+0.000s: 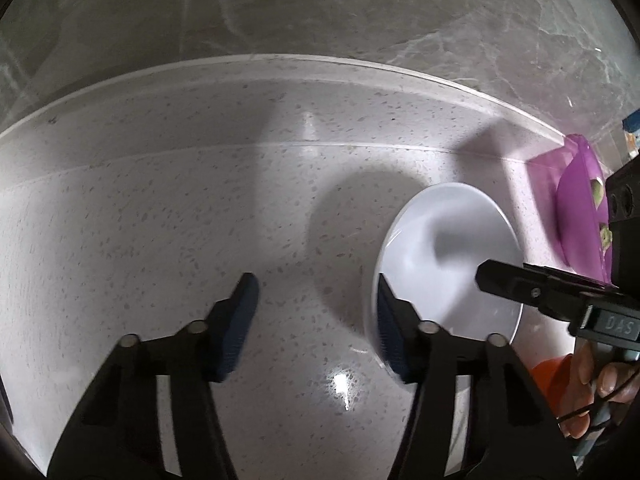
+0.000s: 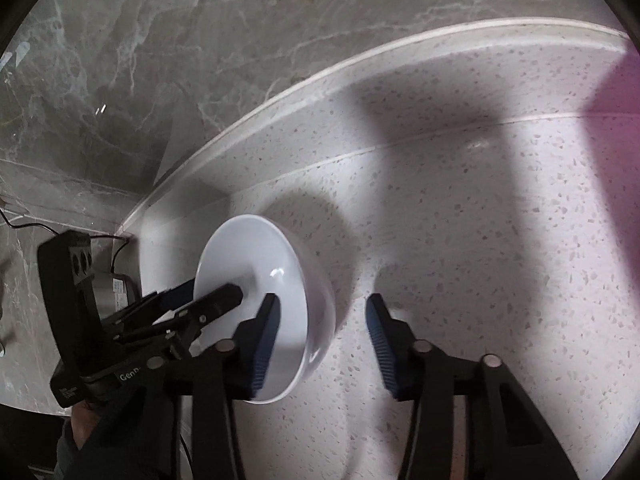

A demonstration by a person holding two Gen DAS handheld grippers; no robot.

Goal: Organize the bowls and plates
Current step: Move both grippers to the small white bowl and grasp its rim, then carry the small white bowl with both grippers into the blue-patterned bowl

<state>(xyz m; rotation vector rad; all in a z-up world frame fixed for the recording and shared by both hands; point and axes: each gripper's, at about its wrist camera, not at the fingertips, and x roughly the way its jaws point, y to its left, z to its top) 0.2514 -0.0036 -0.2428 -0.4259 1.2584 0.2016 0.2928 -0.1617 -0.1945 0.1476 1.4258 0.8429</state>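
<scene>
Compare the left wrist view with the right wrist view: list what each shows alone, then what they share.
Left wrist only: a purple plastic container at the right edge and something orange near the hand.

Right wrist only: a cable and a small grey device at the counter's left end.

Both: the white bowl, the speckled counter, the marble wall, and both grippers reaching at the bowl.

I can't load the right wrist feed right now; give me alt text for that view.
A white bowl sits on a speckled pale countertop, with the right gripper straddling its near rim, one finger inside and one outside, pads apparently not pressing. The left gripper reaches in from the left at the opposite rim. A grey marbled wall stands behind.
</scene>
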